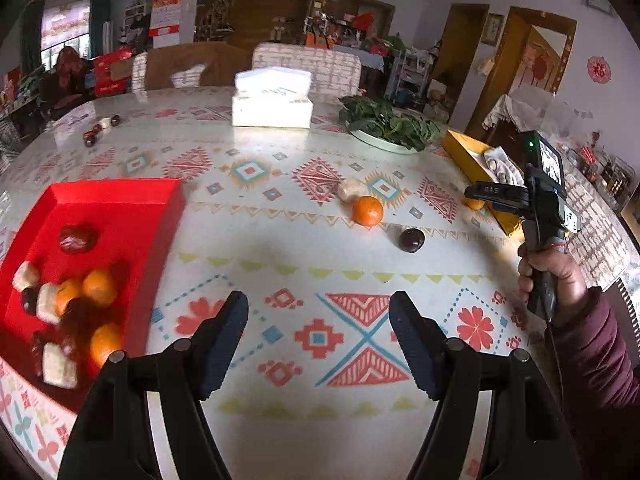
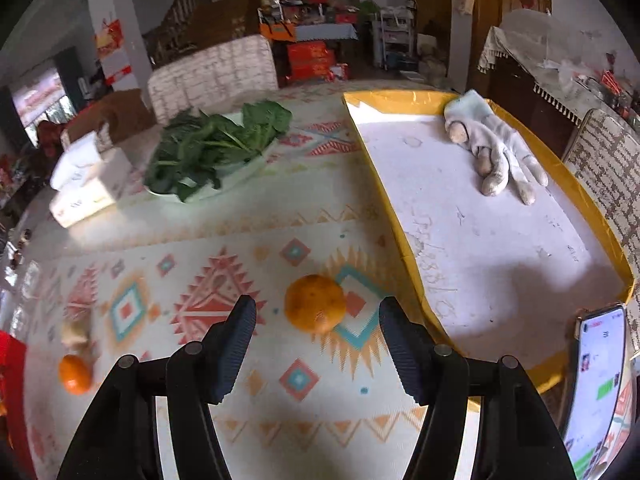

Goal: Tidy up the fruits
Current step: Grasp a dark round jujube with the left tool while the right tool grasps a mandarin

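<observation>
Both claws stood wide and empty over the patterned table point(image 1: 320, 240): the left gripper point(image 1: 318, 340) above bare cloth beside the red tray point(image 1: 120, 208), the right gripper point(image 2: 318, 336) just short of an orange point(image 2: 315, 304) lying on the cloth beside the yellow tray point(image 2: 404, 220). The red tray already held several oranges, pale chunks and dark fruits, while another orange point(image 1: 367, 211), a pale chunk point(image 1: 349, 188) touching it and a dark plum point(image 1: 411, 240) lay loose mid-table. The risk appeared plain: the round orange could roll off toward the yellow tray's wall if one finger met it first, and a hard squeeze could bruise it. A phone point(image 2: 596, 392) at the right edge sat near the right hand's path and might be knocked. Motion blur smeared the red tray's contents, so the count and kind of the fruits could not be settled. The right gripper's fingers were mostly hidden in the left view, where only the handle and hand point(image 1: 548, 276) showed clearly. A glove point(image 2: 496, 152) lay in the yellow tray; the lumps beside it could not be identified.
</observation>
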`<state>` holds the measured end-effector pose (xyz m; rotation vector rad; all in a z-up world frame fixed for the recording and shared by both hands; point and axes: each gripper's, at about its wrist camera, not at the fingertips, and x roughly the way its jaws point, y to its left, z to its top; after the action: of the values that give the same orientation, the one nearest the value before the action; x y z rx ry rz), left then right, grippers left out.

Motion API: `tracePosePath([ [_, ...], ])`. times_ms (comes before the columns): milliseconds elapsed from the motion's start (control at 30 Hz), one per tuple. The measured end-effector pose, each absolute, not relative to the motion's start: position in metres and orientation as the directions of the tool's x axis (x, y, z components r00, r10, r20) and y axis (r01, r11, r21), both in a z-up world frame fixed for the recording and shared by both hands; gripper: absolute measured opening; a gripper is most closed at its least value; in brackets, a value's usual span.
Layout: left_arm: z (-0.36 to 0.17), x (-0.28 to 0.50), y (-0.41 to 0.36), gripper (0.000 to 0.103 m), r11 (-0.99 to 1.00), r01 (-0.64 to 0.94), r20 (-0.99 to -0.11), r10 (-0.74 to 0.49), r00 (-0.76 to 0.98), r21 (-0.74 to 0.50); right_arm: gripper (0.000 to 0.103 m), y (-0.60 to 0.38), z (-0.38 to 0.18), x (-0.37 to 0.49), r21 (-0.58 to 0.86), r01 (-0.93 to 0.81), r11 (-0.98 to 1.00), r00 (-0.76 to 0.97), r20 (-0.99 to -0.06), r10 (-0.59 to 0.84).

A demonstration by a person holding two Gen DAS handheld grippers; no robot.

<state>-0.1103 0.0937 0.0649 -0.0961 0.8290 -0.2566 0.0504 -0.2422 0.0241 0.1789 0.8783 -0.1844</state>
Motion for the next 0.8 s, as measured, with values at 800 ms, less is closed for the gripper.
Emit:
tracePosePath([
  [800,0.017,-0.014,-0.039,0.048,0.911,0.402,-0.774,-0.321,0.546,-0.094,0.035,-0.236,0.026,0.044,0.082,0.141,0.987,0.652,-0.758,-0.031],
])
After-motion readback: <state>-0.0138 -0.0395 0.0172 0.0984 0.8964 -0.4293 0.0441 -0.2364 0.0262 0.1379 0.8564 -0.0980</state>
